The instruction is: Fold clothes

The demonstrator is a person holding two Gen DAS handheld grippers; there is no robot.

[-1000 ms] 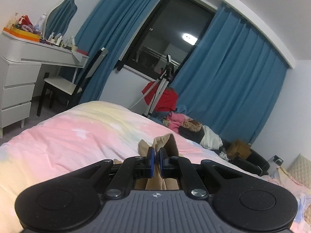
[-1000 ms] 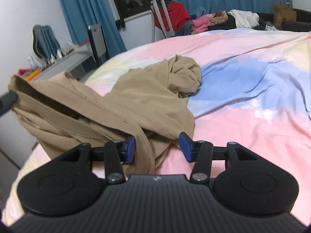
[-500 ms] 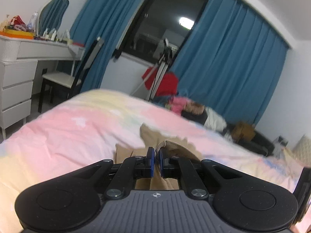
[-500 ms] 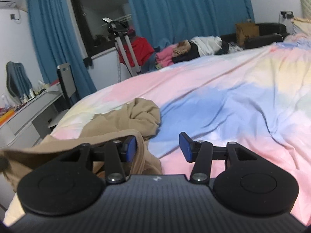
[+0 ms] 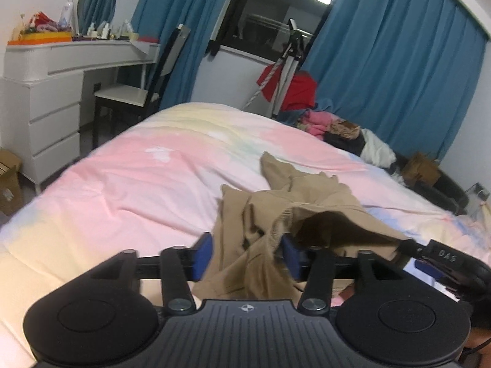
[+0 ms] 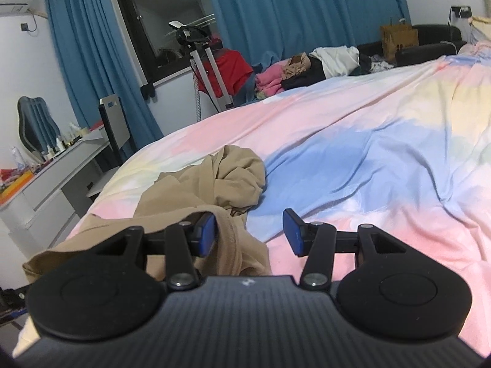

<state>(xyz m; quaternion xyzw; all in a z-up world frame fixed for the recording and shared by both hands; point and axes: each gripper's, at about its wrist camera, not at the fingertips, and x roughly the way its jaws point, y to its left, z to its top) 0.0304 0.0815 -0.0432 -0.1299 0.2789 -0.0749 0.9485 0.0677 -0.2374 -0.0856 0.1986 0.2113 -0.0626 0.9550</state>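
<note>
Blue curtains (image 5: pixel 383 61), white dresser (image 5: pixel 46 98), tripod (image 6: pixel 205 61), chair (image 5: pixel 135 92)

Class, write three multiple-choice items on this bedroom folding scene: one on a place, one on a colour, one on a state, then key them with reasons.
1. Where does the tan garment lie?
A on the bed
B on the chair
C on the floor

2. What colour are the curtains?
A red
B blue
C white

3. How does the left claw stand?
A clamped on cloth
B open, cloth between its pads
C open, nothing between

Key:
1 A, it is heaped on the pastel bedspread.
2 B, blue cloth flanks the dark window.
3 B, its jaws have just been opening and tan cloth hangs between the parted pads.
</note>
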